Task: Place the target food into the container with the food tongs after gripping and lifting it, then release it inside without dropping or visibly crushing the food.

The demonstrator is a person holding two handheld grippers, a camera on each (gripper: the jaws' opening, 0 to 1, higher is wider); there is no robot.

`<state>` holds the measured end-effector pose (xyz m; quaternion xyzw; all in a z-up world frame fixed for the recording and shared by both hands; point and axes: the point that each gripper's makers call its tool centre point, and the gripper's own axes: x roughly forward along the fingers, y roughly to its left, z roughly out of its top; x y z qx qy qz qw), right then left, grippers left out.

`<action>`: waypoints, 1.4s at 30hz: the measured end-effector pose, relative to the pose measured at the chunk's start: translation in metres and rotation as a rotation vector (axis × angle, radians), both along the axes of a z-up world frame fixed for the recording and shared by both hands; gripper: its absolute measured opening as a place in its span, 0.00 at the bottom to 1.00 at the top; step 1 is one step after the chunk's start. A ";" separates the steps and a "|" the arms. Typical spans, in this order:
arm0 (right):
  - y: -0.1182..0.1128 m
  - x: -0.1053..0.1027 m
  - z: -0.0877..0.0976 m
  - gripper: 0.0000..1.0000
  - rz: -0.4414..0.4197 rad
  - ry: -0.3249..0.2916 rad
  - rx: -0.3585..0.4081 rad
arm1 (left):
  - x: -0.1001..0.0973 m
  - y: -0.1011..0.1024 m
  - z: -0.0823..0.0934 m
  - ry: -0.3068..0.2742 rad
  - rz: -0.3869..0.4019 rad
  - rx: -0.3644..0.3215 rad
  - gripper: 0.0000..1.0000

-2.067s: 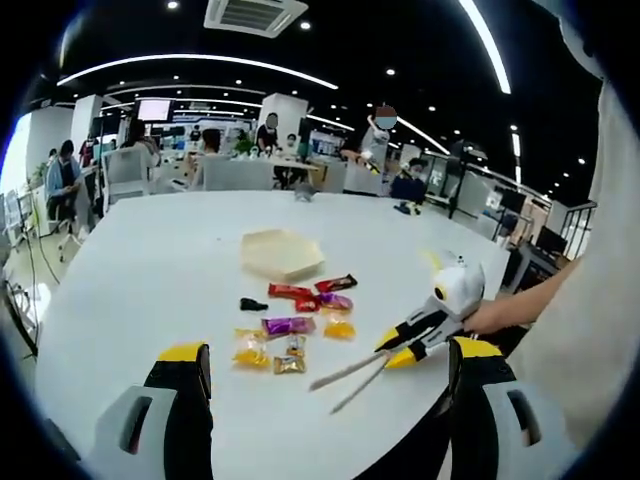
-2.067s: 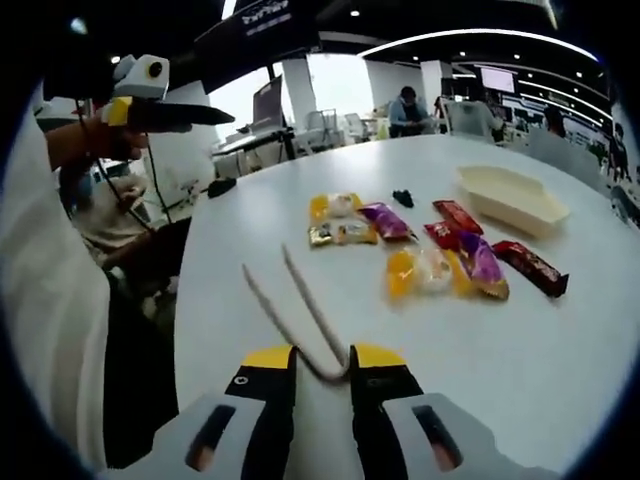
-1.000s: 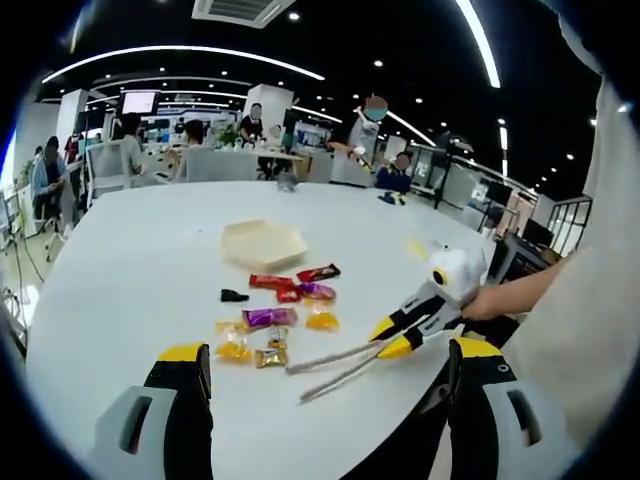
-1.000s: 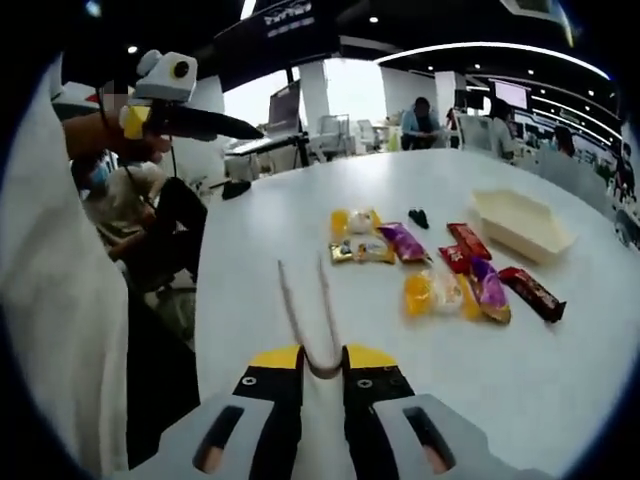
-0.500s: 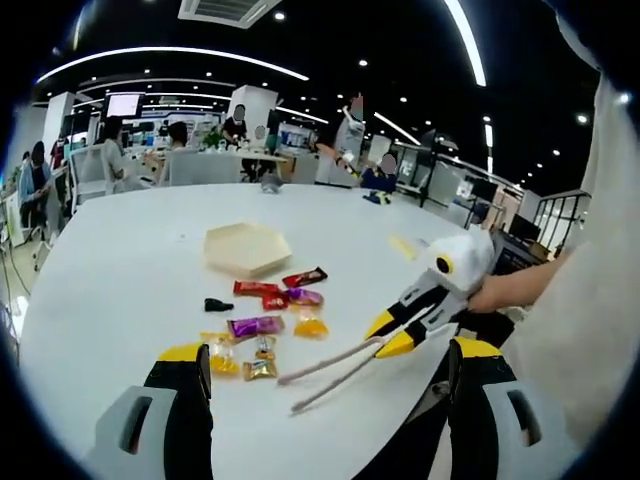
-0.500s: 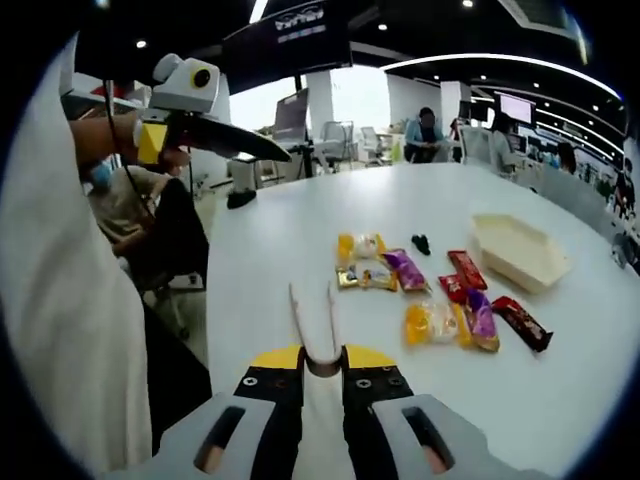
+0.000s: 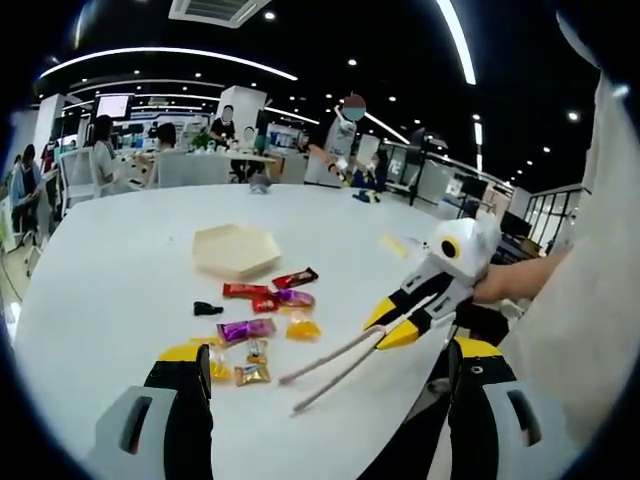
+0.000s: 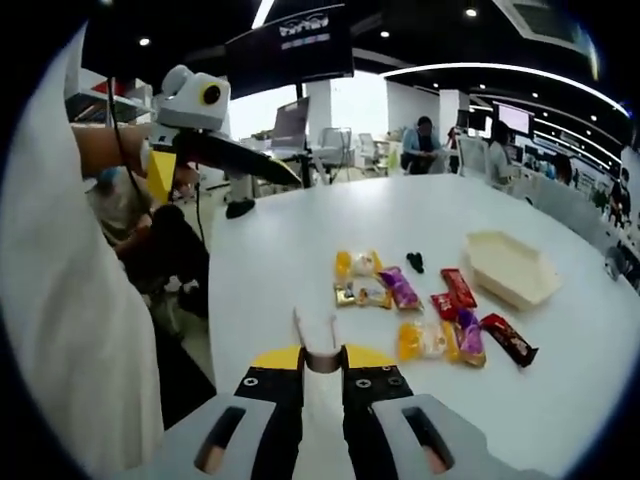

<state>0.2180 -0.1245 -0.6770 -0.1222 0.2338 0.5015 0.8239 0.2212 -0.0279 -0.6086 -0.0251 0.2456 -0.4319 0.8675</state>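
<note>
Metal food tongs (image 7: 335, 365) point at a cluster of wrapped snacks (image 7: 255, 320) on the white table (image 7: 120, 270). My right gripper (image 7: 392, 326) is shut on the tongs' hinge end and holds them above the table. In the right gripper view the tongs (image 8: 315, 332) rise foreshortened from my right gripper (image 8: 322, 358), and the snacks (image 8: 420, 305) lie beyond them. A cream hexagonal container (image 7: 232, 250) sits just past the snacks, and it shows at the right (image 8: 510, 265). My left gripper (image 7: 328, 350) is wide open and holds nothing. It hovers at the upper left (image 8: 200, 140).
A small black object (image 7: 207, 308) lies beside the snacks, and it appears again near them (image 8: 415, 262). A person's sleeve (image 8: 70, 330) fills the left of the right gripper view. People sit at desks behind the table. Bare table surrounds the snacks.
The right gripper has raised the tongs off the table and tilted them; their arms now look closer together. Both views have shifted with the hands.
</note>
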 end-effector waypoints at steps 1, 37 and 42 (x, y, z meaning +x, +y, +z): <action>0.000 0.001 0.002 0.12 -0.003 -0.002 0.002 | 0.000 -0.001 0.000 -0.001 -0.002 -0.001 0.99; 0.016 -0.002 0.034 0.12 0.043 -0.044 0.002 | 0.001 -0.029 -0.022 0.012 -0.126 -0.010 0.95; 0.016 0.000 0.035 0.12 0.045 -0.044 -0.002 | 0.006 -0.030 -0.026 -0.003 -0.160 0.021 0.95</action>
